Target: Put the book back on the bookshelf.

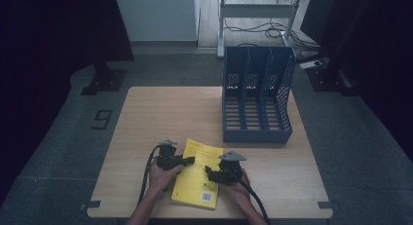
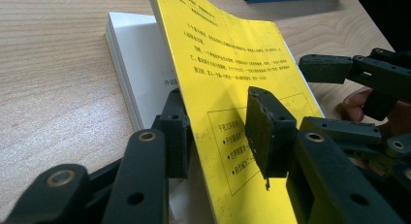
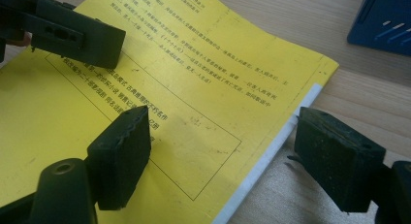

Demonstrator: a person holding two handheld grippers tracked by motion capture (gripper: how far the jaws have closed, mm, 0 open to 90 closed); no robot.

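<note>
Yellow softcover book flat at near table edge; cover floppy, bends when lifted. Left gripper straddles raised cover, pads not clearly pressing. Right gripper open over edge (grab at spine).

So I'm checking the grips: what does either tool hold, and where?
The left tool has the yellow book's lifted cover between its jaws; whether they pinch it is unclear. The right tool is open, holding nothing.
</note>
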